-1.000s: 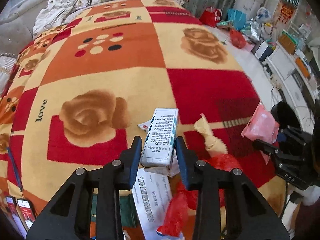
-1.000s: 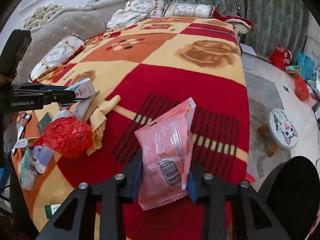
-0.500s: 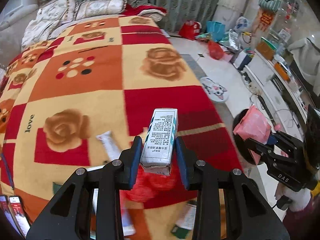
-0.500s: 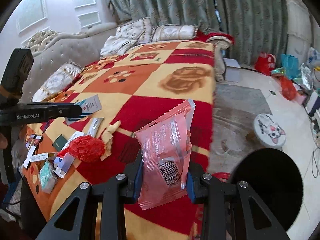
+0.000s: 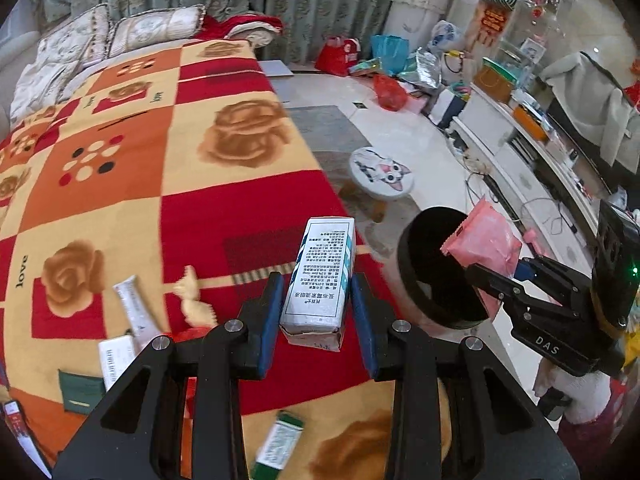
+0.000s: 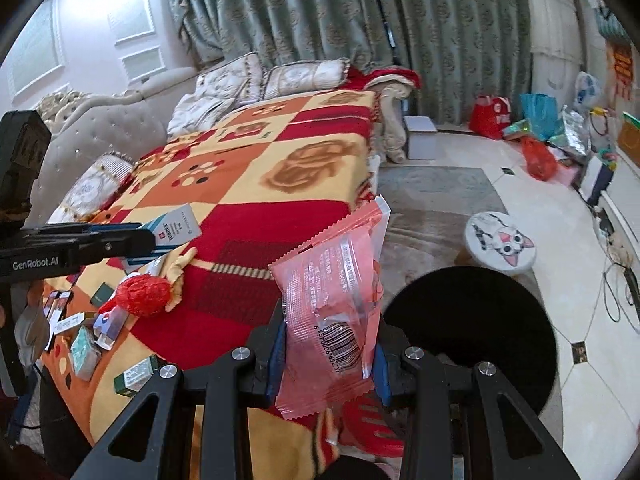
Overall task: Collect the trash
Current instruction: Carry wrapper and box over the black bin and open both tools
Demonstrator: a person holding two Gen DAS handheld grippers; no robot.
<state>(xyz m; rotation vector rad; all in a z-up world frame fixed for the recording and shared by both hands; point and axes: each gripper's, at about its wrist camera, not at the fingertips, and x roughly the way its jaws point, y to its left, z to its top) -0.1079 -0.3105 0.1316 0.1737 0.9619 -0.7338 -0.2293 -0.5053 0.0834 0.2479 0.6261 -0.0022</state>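
Observation:
My left gripper (image 5: 316, 312) is shut on a white medicine box (image 5: 322, 276) with blue trim, held above the bed's right edge; it also shows in the right wrist view (image 6: 172, 232). My right gripper (image 6: 326, 354) is shut on a pink plastic wrapper (image 6: 336, 304); in the left wrist view the wrapper (image 5: 486, 240) hangs over the rim of a black round bin (image 5: 436, 268). The bin (image 6: 472, 332) stands on the floor beside the bed. Loose trash lies on the blanket: a red plastic bag (image 6: 142, 294), a yellow crumpled cloth (image 5: 192, 300), a white tube (image 5: 134, 308) and small boxes (image 6: 132, 378).
The bed carries a red, orange and yellow rose blanket (image 5: 140, 160) with pillows (image 6: 304, 76) at the head. A small cat-face stool (image 5: 380, 174) stands on the floor past the bin. Bags and clutter (image 5: 384, 64) line the far wall. Phones (image 6: 58, 306) lie at the bed's near corner.
Both grippers have swung right, away from the bed and toward the bin. The pink wrapper now hangs over the bin's rim. Both grips are unchanged.

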